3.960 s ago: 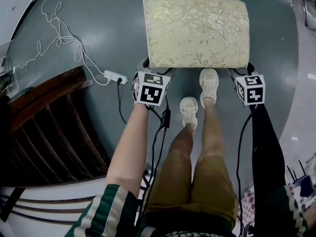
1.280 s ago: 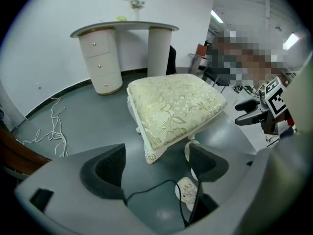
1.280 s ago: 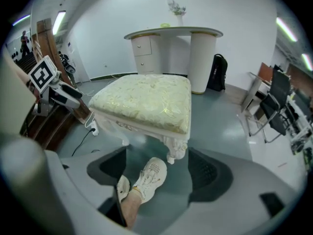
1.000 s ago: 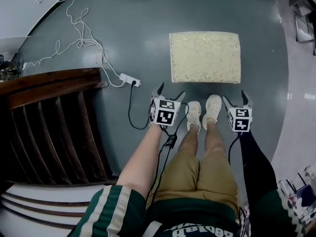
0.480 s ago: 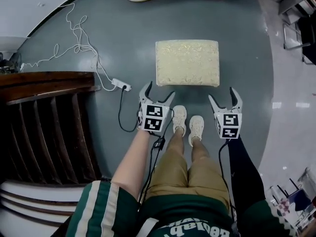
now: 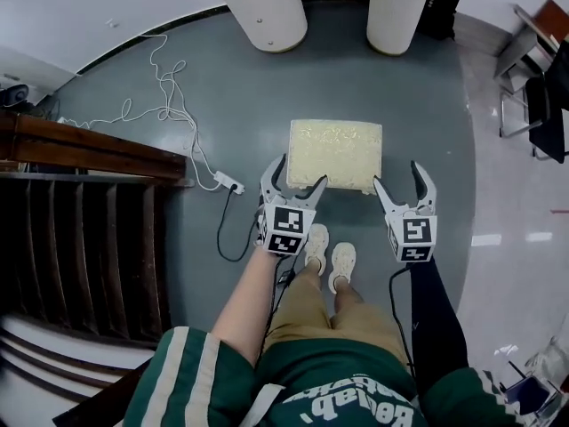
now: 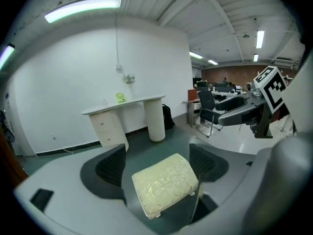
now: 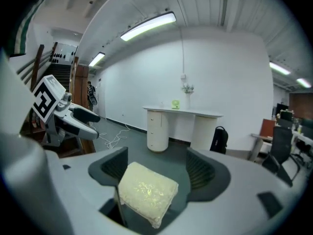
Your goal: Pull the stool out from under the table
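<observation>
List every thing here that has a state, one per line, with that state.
stool, upright on the floor, out from under the table, ungripped
left gripper, open, empty
right gripper, open, empty
table, standing at the wall

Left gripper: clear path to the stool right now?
Probably yes. The left gripper is open and empty, the stool stands free on the floor ahead of the shoes, nothing between them. It likely needs lowering first.
</observation>
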